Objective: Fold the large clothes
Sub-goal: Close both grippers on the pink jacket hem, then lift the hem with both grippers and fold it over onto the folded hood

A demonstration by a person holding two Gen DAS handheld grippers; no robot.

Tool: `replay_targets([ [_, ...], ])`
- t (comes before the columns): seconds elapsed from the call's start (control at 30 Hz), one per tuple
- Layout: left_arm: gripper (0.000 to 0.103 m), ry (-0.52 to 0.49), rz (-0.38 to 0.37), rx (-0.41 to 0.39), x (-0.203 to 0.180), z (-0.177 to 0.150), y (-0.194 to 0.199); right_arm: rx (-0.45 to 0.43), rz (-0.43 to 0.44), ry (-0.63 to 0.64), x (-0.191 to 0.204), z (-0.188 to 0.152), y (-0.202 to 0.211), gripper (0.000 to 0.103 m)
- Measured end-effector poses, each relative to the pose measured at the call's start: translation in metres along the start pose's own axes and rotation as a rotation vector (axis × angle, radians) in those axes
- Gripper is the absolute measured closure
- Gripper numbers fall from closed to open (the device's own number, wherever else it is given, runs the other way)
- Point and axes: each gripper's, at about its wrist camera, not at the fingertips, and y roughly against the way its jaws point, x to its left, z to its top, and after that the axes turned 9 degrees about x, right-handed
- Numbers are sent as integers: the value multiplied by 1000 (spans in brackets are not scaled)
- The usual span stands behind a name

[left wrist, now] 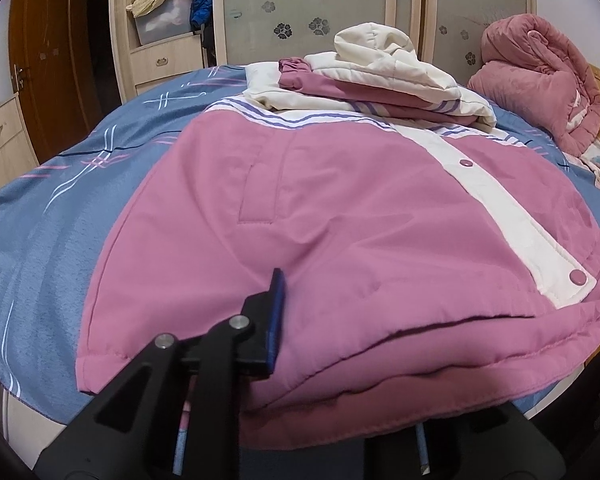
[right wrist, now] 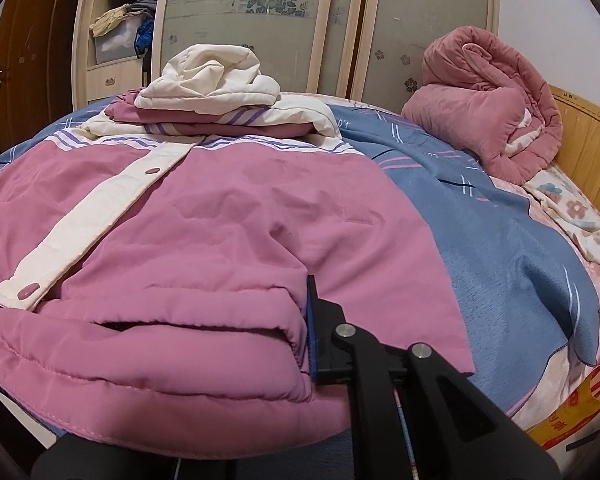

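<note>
Left wrist view: the left tool (left wrist: 300, 344) is being seen at the near hem of the pink jacket (left wrist: 340, 220), with one black finger and its blue pad (left wrist: 275, 320) standing upright on the left of the fabric. The other finger is being hidden under the bunched hem, so the hem appears to be held between them, though the far side of the grip cannot be told. In the right wrist view, the right tool (right wrist: 284, 328) is being pressed against the doubled hem at the jacket's other near corner; its blue pad (right wrist: 311, 324) is touching the fabric, and the opposite finger is being covered by cloth, so a hold on the hem is likely but cannot be fully confirmed.

The jacket is being spread front-up across the bed, on a blue bedspread (left wrist: 52, 220) with pink and white line patterns. A cream placket (left wrist: 512, 216) with pink snaps is running from the near hem toward the collar. Farther on, the sleeves and cream hood (left wrist: 376, 46) are being seen folded onto the jacket's upper part, above the purple-striped band.

Beyond the jacket, a bundled pink quilt (right wrist: 484, 100) is lying at the bed's far right, beside a wooden headboard (right wrist: 592, 144). At the back, a wardrobe (left wrist: 324, 12) with frosted flowered doors is standing, with an open section holding piled clothes.
</note>
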Motion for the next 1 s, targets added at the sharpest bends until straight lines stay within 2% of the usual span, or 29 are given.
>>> replay_targets([
  [0.17, 85, -16, 15, -4, -3, 1, 0, -3, 9, -15, -2, 0, 1, 94],
  [0.4, 85, -32, -15, -44, -1, 8, 9, -42, 44, -38, -8, 12, 13, 94],
  [0.57, 85, -90, 41, -170, -10, 21, 33, -117, 49, -39, -13, 33, 28, 95],
  [0.77, 85, -68, 0, -231, -4, 60, 53, -208, 73, -47, -17, 71, 47, 95],
  [1.0, 85, -78, 1, -294, -1, 104, 59, -285, 96, -47, -18, 108, 56, 95],
])
